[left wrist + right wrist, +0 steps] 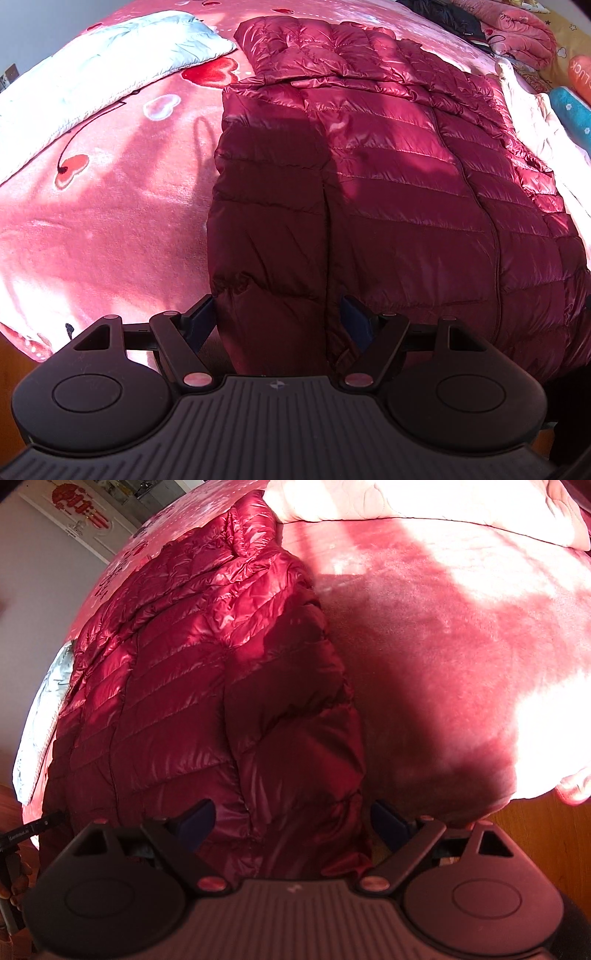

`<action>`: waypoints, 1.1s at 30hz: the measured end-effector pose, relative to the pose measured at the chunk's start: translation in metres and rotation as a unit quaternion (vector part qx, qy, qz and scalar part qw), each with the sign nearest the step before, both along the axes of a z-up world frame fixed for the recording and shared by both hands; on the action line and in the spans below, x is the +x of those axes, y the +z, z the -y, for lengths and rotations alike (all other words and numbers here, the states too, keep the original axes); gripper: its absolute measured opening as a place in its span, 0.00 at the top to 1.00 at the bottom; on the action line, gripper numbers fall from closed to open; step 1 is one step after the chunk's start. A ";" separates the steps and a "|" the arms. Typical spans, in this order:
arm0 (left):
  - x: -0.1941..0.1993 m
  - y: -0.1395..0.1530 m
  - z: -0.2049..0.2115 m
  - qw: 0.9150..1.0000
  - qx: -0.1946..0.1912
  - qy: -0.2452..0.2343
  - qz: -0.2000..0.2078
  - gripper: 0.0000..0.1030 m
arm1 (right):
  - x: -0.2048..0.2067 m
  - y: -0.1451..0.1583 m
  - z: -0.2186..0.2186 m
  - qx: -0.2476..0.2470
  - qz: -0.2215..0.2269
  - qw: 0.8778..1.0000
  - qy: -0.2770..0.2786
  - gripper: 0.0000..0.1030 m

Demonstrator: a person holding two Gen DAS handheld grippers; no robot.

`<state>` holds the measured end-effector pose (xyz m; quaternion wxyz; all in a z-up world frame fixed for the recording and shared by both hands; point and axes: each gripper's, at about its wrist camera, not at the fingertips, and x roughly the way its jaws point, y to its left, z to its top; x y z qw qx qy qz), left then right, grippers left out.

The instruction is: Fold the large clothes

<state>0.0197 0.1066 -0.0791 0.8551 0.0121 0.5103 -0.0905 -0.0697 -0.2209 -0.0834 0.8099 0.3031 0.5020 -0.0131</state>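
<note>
My left gripper (277,325) stands wide open, holding nothing, straddling the near hem corner of the red down jacket (369,166). My right gripper (291,825) is likewise spread and empty astride the other hem corner. The jacket lies flat, its long axis running away from me, hood farthest. Bare pink heart-print blanket (110,206) flanks both sides of the bed; a pale folded quilt (110,55) lies far left.

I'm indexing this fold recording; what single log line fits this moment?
item: shiny dark red quilted puffer jacket, flat on pink fleece blanket | left gripper: open, straddling hem | right gripper: open, straddling hem corner
</note>
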 end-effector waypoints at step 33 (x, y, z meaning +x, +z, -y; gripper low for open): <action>-0.008 -0.019 0.029 0.999 -0.024 -0.043 -0.024 0.71 | 0.023 -0.018 -0.020 0.002 -0.047 0.996 0.071 0.73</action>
